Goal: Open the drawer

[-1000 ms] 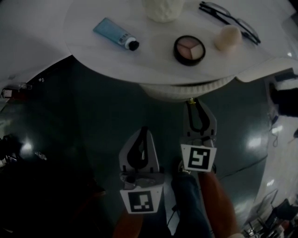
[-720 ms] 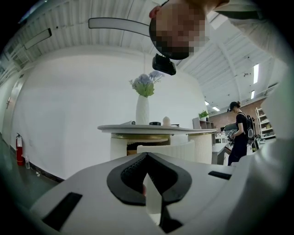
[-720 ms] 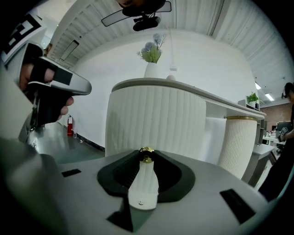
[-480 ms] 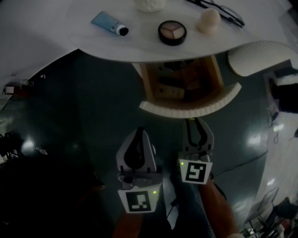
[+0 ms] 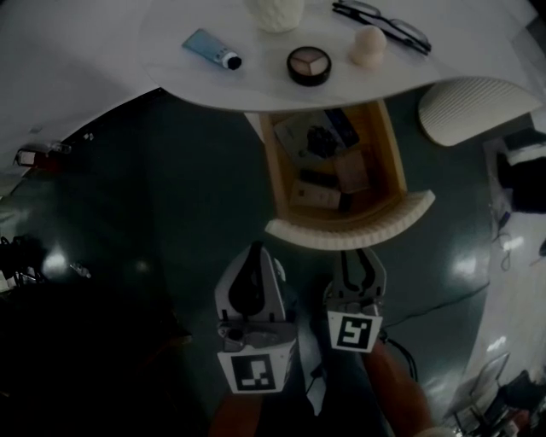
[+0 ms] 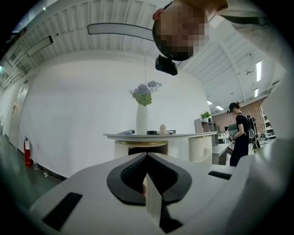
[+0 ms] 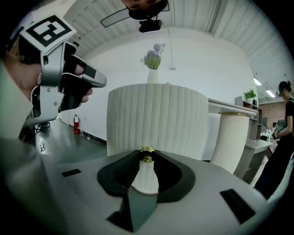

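The drawer (image 5: 388, 162) stands pulled out from under the round white table (image 5: 162, 51), its wooden inside showing several small items. Its ribbed white front (image 5: 350, 232) faces me and fills the right gripper view (image 7: 156, 114). My right gripper (image 5: 357, 256) is shut on the small gold knob (image 7: 146, 154) in the middle of that front. My left gripper (image 5: 254, 253) hangs beside it on the left, clear of the drawer, its jaws closed together with nothing between them (image 6: 147, 155).
On the tabletop lie a blue tube (image 5: 211, 49), a round compact (image 5: 308, 65), a pale egg-shaped sponge (image 5: 368, 44), glasses (image 5: 381, 24) and a white vase (image 5: 275, 12). A ribbed white stand (image 5: 473, 102) is at the right. Another person (image 6: 240, 133) stands far right.
The drawer has slid out from under the table towards me, drawn by the right gripper on its knob. Both grippers have moved back; the left one stays shut.
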